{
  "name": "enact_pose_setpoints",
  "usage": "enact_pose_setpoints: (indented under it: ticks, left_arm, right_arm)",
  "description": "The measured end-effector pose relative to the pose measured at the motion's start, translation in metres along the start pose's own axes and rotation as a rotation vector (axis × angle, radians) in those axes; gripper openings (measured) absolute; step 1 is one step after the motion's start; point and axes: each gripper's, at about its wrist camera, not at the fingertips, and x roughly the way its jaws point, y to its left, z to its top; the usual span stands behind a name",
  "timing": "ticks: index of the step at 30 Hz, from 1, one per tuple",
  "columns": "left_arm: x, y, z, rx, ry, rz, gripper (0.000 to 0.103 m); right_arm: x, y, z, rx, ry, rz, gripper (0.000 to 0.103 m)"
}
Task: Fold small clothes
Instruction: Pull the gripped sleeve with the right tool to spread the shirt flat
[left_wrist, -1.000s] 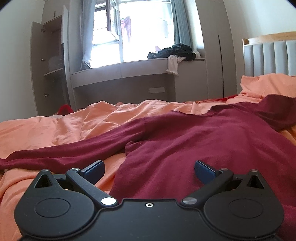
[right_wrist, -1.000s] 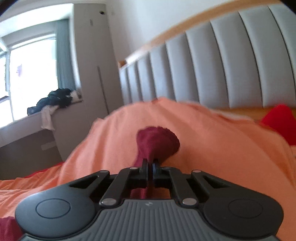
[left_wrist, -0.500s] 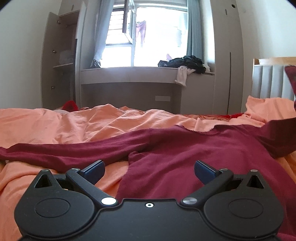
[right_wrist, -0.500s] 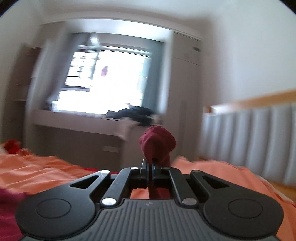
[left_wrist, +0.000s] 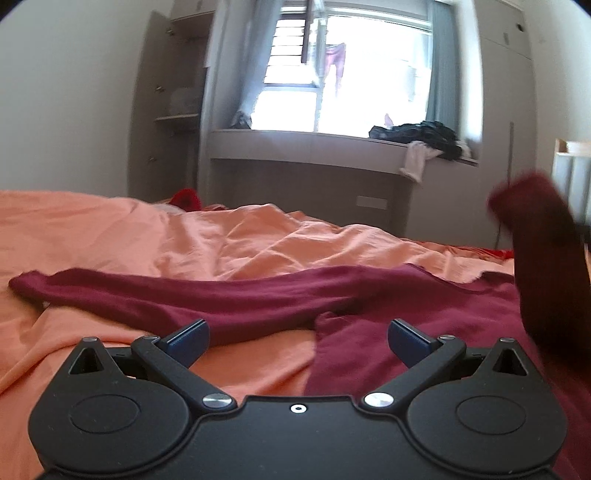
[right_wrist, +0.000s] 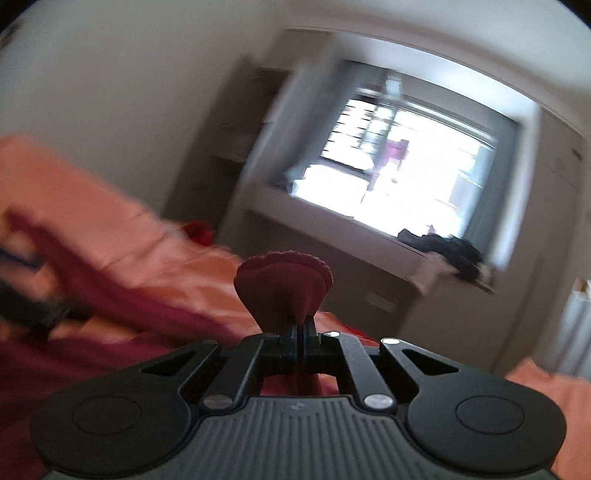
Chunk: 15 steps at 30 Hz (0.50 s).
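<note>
A dark red long-sleeved top (left_wrist: 369, 332) lies spread on the orange bedsheet (left_wrist: 110, 240). Its left sleeve (left_wrist: 166, 295) stretches flat to the left. My left gripper (left_wrist: 297, 338) is open and empty, low over the top near the armpit. My right gripper (right_wrist: 300, 326) is shut on the cuff of the right sleeve (right_wrist: 284, 284), held up above the bed. The raised sleeve also shows in the left wrist view (left_wrist: 535, 266) at the right. The right wrist view is blurred.
A window ledge (left_wrist: 314, 144) with a heap of dark clothes (left_wrist: 424, 136) runs behind the bed. An open cupboard (left_wrist: 173, 110) stands at the left. A grey padded headboard (left_wrist: 572, 181) is at the far right. A red item (left_wrist: 186, 197) lies beyond the bed's far edge.
My right gripper has swung left with the sleeve cuff, from near the headboard towards the middle of the top. My left gripper has turned left and stays open.
</note>
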Motion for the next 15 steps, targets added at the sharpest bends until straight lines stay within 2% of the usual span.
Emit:
enact_pose_setpoints:
  ticks: [5, 8, 12, 13, 14, 15]
  left_arm:
    - [0.005, 0.011, 0.003, -0.055, 0.014, 0.003, 0.103]
    - [0.006, 0.009, 0.002, -0.057, 0.014, -0.003, 0.103]
    - [0.005, 0.003, 0.000, -0.051, 0.006, -0.033, 0.103]
    - [0.005, 0.002, 0.000, -0.050, 0.003, -0.046, 0.103]
    - [0.004, -0.001, -0.001, -0.048, -0.002, -0.060, 0.103]
    - [0.004, -0.003, -0.002, -0.045, -0.006, -0.070, 0.103]
  right_arm:
    - [-0.007, 0.067, -0.023, -0.204, 0.004, 0.079, 0.003]
    - [-0.008, 0.091, -0.035, -0.301, 0.016, 0.118, 0.003]
    - [-0.009, 0.099, -0.044, -0.298, 0.046, 0.187, 0.009]
    - [-0.012, 0.098, -0.044, -0.277, 0.051, 0.216, 0.018]
    - [-0.019, 0.094, -0.047, -0.254, 0.057, 0.237, 0.032]
    - [-0.022, 0.092, -0.045, -0.228, 0.056, 0.255, 0.039]
